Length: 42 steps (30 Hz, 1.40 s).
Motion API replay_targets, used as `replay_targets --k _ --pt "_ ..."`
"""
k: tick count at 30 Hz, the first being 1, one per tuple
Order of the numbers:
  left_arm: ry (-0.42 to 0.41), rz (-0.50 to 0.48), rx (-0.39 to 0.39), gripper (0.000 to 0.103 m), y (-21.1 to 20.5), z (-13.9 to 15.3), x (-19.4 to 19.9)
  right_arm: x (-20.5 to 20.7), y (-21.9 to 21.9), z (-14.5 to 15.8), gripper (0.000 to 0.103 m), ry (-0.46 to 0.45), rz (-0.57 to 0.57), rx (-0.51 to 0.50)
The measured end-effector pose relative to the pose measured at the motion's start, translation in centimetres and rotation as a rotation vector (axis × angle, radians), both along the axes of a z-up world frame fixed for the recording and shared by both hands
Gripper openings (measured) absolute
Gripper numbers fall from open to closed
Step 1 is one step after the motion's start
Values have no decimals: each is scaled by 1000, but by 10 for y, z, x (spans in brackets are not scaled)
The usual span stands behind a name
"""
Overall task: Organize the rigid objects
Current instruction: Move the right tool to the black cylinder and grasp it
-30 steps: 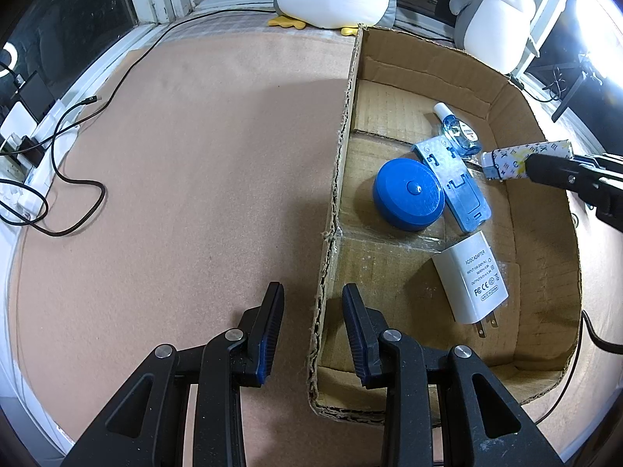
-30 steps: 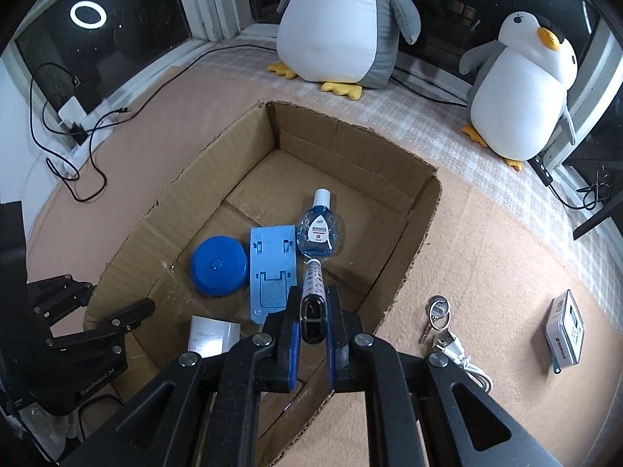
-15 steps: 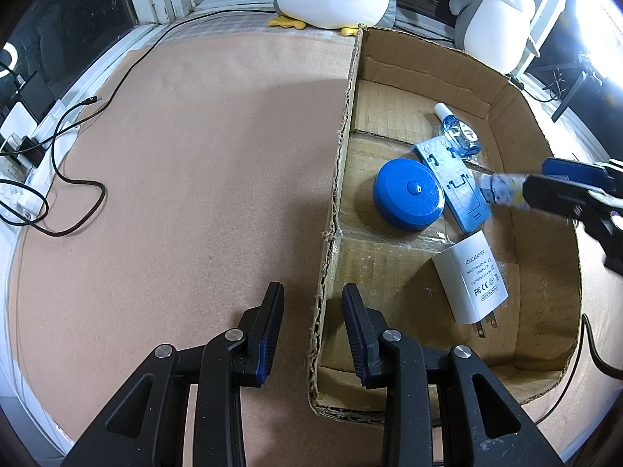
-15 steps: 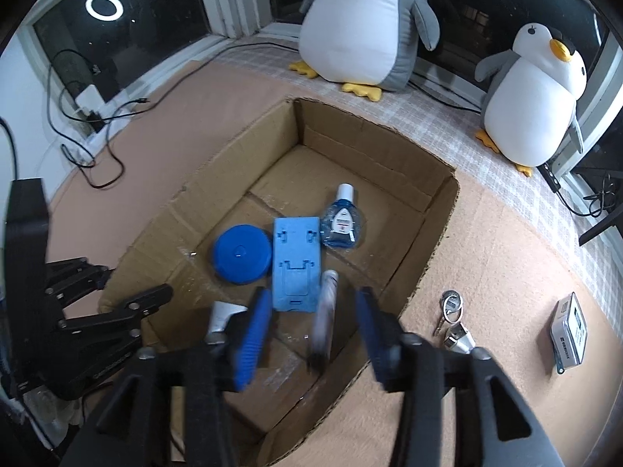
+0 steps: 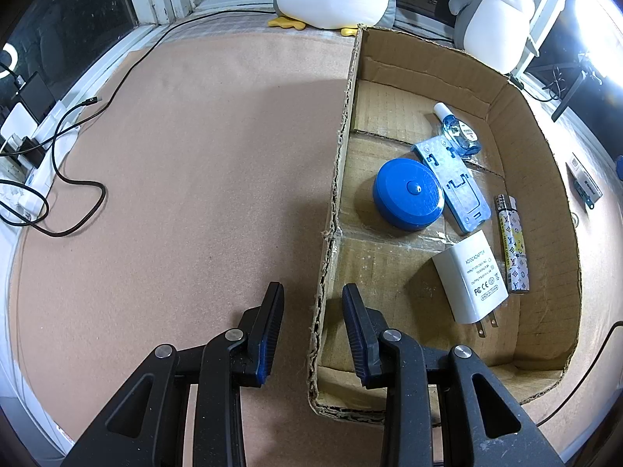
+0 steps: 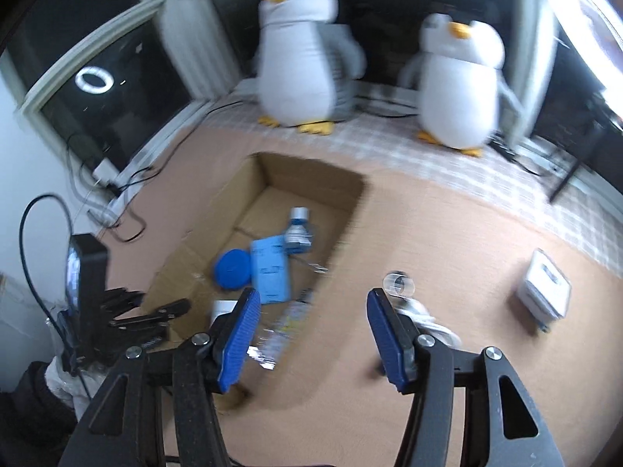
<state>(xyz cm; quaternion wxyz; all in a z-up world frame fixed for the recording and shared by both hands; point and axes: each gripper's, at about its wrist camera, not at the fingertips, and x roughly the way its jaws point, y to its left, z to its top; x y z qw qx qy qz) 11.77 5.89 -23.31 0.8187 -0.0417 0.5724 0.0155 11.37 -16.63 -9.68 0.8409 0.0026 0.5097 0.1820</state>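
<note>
A cardboard box [image 5: 545, 148] lies open on the brown table. Inside lie a blue round case [image 5: 408, 193], a blue flat stand [image 5: 451, 179], a small clear bottle [image 5: 455, 128], a white power adapter [image 5: 471, 276] and a patterned lighter [image 5: 511, 243]. My left gripper [image 5: 311, 311] is open, its fingers either side of the box's near wall. My right gripper [image 6: 311, 330] is open and empty above the box's right edge [image 6: 346, 225]; the lighter [image 6: 288, 323] shows blurred below it. Keys [image 6: 399, 284], a white plug [image 6: 424, 315] and a small white device [image 6: 545, 292] lie on the table to the right.
Two penguin plush toys [image 6: 303, 54] [image 6: 459, 78] stand at the back by the window. Black cables [image 5: 66, 179] lie at the table's left edge. The left gripper shows in the right wrist view [image 6: 148, 311]. The right wrist view is motion-blurred.
My right gripper opened and let go of the patterned lighter, which now lies in the box beside the adapter. The right gripper has pulled back and up. My left gripper has not moved.
</note>
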Motion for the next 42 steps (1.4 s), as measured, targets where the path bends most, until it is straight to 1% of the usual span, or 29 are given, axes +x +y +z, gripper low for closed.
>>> replay_targets --k 2,6,10,14,19,26,28,30,35,40,42 --pt "0 -1 1 34 0 0 0 1 -21 -2 53 -1 -42 -9" --pt "0 -2 2 34 -1 0 -1 3 -53 -9 53 6 -103 12" --pt "0 -3 5 34 -1 -1 -1 6 -72 -22 53 1 -128 -26" --pt "0 -3 5 34 -1 0 -1 12 -86 -39 53 87 -156 7" --pt "0 -4 7 34 -1 0 0 12 -84 -59 53 172 -183 39" --pt "0 -4 6 34 -2 0 0 15 -68 -84 51 271 -190 36" --pt "1 -3 6 34 -2 0 0 18 -64 -89 45 291 -193 42" --pt "1 -4 6 34 -2 0 0 22 -60 -94 42 308 -193 42" --pt "1 -3 4 34 -2 -1 0 30 -48 -103 38 333 -189 12" --pt "1 -3 3 34 -3 -1 0 34 -39 -112 29 348 -177 -47" --pt "1 -2 3 34 -3 -1 0 34 -36 -114 27 349 -167 -71"
